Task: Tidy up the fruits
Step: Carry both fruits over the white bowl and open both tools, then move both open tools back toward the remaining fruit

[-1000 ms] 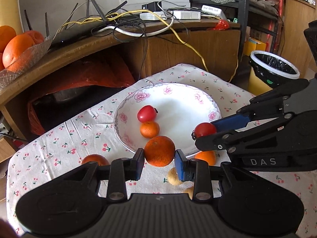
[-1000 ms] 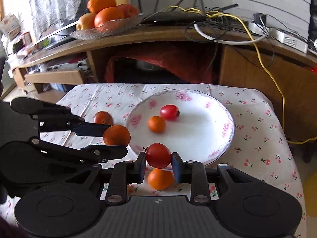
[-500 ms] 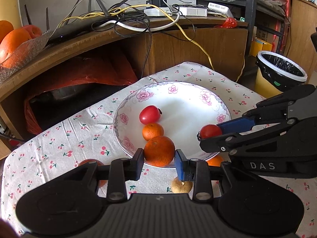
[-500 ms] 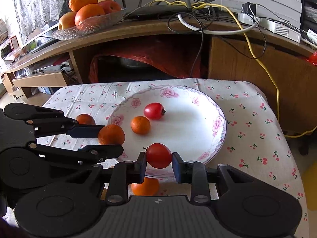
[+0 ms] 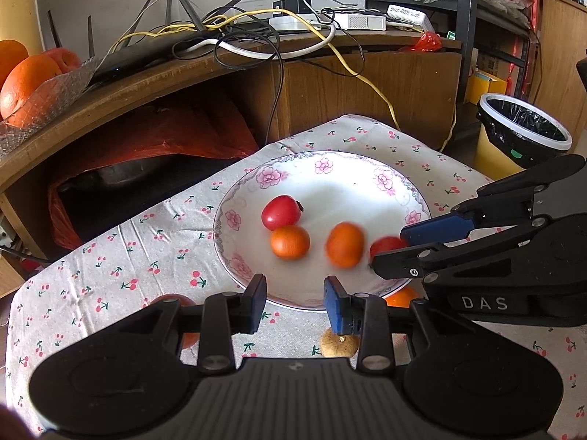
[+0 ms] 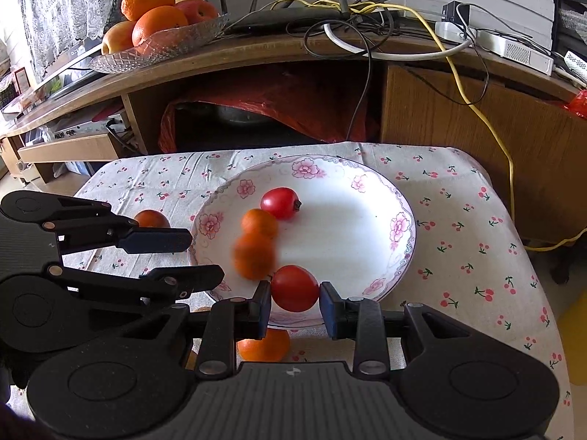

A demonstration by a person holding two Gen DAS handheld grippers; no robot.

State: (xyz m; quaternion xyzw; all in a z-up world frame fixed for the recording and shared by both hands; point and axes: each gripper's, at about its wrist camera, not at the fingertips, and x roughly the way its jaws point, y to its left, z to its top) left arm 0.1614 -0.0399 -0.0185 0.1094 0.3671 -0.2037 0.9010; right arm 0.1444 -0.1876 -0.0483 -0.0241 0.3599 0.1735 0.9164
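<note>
A white flowered plate (image 5: 323, 157) (image 6: 403, 227) holds a red tomato (image 5: 280, 212), a small orange (image 5: 290, 242) and a larger orange (image 5: 345, 245) (image 6: 253, 256) that is blurred with motion. My left gripper (image 5: 293, 299) (image 6: 200, 256) hangs open over the plate's near rim with nothing between its fingers. My right gripper (image 6: 295, 293) (image 5: 389, 245) is shut on a second red tomato (image 6: 294, 288), just above the plate's front edge. On the cloth lie one orange (image 6: 150, 219) left of the plate and another orange (image 6: 264, 348) under the right gripper.
A brownish fruit (image 5: 339, 344) lies on the cherry-print tablecloth (image 6: 477, 249) near the front. Behind the table a wooden shelf carries a glass bowl of oranges (image 6: 157, 36) and tangled cables (image 5: 256, 36). A lined bin (image 5: 524, 135) stands at the right.
The left gripper let go of the larger orange, which now moves inside the plate. Both grippers came forward over the plate. The right gripper still has its tomato.
</note>
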